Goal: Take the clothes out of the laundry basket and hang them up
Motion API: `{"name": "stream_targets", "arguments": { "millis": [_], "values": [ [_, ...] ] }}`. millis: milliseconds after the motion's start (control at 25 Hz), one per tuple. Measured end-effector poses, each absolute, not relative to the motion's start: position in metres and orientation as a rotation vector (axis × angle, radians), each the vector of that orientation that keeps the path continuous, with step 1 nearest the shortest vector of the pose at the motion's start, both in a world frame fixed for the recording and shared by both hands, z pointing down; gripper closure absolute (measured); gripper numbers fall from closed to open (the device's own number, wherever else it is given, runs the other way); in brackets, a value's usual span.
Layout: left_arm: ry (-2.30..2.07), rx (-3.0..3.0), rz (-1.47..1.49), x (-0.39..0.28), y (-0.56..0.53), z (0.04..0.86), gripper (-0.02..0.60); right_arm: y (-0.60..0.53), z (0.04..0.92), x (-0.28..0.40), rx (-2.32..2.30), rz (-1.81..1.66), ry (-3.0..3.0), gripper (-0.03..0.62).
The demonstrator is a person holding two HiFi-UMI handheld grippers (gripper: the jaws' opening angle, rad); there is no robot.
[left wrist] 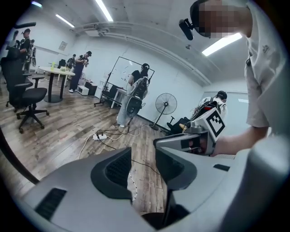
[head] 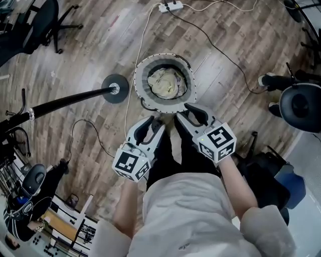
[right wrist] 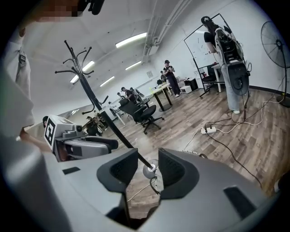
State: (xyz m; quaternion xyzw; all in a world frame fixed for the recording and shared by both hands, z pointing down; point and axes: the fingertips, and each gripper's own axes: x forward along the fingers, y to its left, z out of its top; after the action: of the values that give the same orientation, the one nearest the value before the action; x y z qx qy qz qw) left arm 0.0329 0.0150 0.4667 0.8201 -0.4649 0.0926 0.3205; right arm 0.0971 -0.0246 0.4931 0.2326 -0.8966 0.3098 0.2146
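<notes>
Cream shirt fabric fills the bottom of the head view, and just beyond it the person's forearms hold the two tools side by side over dark trousers. The left gripper [head: 153, 120] sits at 7 o'clock of the laundry basket [head: 142, 83], jaws parted with nothing in them; its own view shows only floorboards and a cable through the gap. The right gripper [head: 182, 112] is at 5 o'clock of the basket, jaws likewise spread and empty, and through its gap the round base of the coat stand [head: 115, 89] shows, well beyond the pads. Both sets of tips point toward 12 o'clock and lie close to the basket's near rim in the head view. And there's the prize: a crumpled cream bundle of clothes [head: 165, 83] lying inside the basket, touched by neither tool. At 9 o'clock of the basket stands the coat stand's base, its black pole [head: 60, 103] running off toward 8 o'clock. Farther out, a white power strip [head: 170, 6] lies on the wooden floor [head: 225, 30] at 12 o'clock, and an office chair [head: 42, 22] stands at 10 o'clock.
</notes>
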Motion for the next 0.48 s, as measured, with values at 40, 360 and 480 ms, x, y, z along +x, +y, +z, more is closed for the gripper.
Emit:
{"name": "stream_targets", "arguments": {
  "millis": [40,360,480],
  "values": [
    [-1.234,2.14,0.248,0.033,0.01,0.473,0.423,-0.028,0.5,0.096,0.621,0.864,-2.483,0.465],
    [-1.305,2.075,0.299,0.036,-0.022,0.515,0.423,-0.053,0.553,0.093,0.48,0.85,-2.442,0.465],
    [-1.315,2.054,0.311,0.031,-0.03,0.531,0.423,-0.056,0.575,0.087,0.43,0.845,-2.422,0.464]
  ]
}}
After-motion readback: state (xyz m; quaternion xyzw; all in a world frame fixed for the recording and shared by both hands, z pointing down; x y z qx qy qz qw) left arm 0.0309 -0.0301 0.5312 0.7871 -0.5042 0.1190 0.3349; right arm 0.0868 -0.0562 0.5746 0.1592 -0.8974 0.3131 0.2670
